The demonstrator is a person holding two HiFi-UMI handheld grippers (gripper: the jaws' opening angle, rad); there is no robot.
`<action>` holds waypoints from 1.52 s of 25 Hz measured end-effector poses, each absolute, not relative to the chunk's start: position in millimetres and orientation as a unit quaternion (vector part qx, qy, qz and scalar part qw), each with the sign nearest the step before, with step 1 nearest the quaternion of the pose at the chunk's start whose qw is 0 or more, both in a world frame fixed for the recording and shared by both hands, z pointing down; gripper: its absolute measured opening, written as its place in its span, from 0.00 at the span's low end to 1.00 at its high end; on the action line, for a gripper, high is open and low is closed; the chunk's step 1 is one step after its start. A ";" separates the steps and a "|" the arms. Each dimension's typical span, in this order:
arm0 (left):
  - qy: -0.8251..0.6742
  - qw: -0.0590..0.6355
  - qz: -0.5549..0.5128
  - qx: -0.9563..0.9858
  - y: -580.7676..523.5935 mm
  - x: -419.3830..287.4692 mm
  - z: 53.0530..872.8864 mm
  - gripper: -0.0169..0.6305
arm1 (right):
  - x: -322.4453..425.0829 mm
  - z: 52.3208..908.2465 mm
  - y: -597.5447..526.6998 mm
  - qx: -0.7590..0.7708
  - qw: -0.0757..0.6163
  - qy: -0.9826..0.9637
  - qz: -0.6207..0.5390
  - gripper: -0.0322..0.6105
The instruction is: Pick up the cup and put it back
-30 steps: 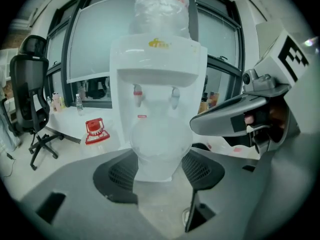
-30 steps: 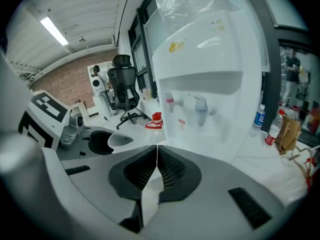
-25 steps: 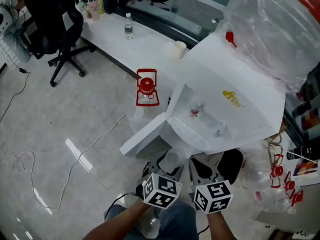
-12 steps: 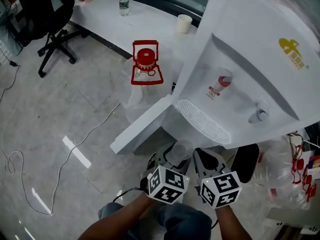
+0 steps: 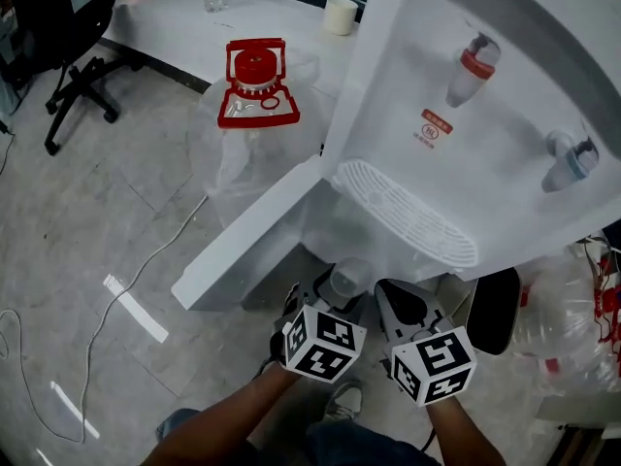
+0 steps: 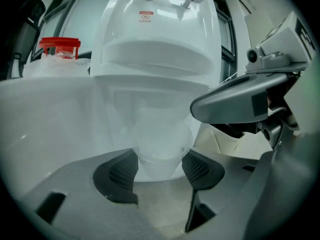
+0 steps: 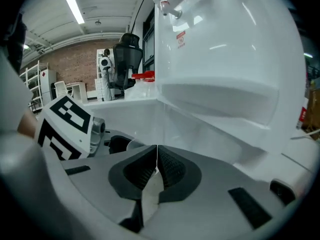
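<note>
Jug [image 5: 254, 81]: red-capped, far left, well apart from both grippers.
Left gripper [image 6: 159, 168]: jaws part-open, clamped on the cup [image 6: 160, 146] from both sides.
Cup: clear plastic, upright between those jaws, just below the drip grille [image 5: 403, 212].
Right gripper [image 7: 157, 165]: jaws pressed together, nothing between them.
Dispenser [image 5: 505, 85]: white, looming right.

Lower part of cup [image 5: 350, 280] behind left claw [image 5: 335, 297], water dispenser [image 5: 505, 163] top cut off, chair [image 5: 58, 37] cropped
</note>
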State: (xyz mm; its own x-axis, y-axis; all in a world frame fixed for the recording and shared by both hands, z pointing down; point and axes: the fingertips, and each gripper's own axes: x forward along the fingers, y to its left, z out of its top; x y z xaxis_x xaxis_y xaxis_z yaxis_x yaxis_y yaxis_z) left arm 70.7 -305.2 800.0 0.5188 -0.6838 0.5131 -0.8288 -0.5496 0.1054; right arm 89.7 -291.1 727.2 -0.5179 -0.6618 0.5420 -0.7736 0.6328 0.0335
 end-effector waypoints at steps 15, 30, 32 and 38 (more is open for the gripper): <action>-0.436 0.145 0.216 0.861 -365.1 118.0 895.4 0.45 | 118.8 788.3 -326.2 0.451 0.234 -0.857 0.091 0.08; -0.434 0.139 0.222 0.862 -412.1 144.5 957.6 0.45 | 134.3 816.6 -332.1 0.449 0.250 -0.852 0.102 0.08; -0.433 0.139 0.220 0.863 -416.2 147.9 959.9 0.45 | 137.1 819.7 -332.8 0.450 0.252 -0.850 0.104 0.08; -0.427 0.135 0.229 0.864 -431.1 157.8 964.9 0.45 | 144.1 823.7 -333.9 0.455 0.255 -0.846 0.109 0.08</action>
State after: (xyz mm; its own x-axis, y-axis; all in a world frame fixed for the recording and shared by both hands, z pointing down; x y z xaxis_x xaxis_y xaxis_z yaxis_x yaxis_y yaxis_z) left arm 157.8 -431.1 964.9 0.5301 -0.6770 0.5105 -0.8006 -0.5980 0.0383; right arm 144.1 -333.9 823.7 -0.4561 -0.7145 0.5306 -0.8259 0.5618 0.0465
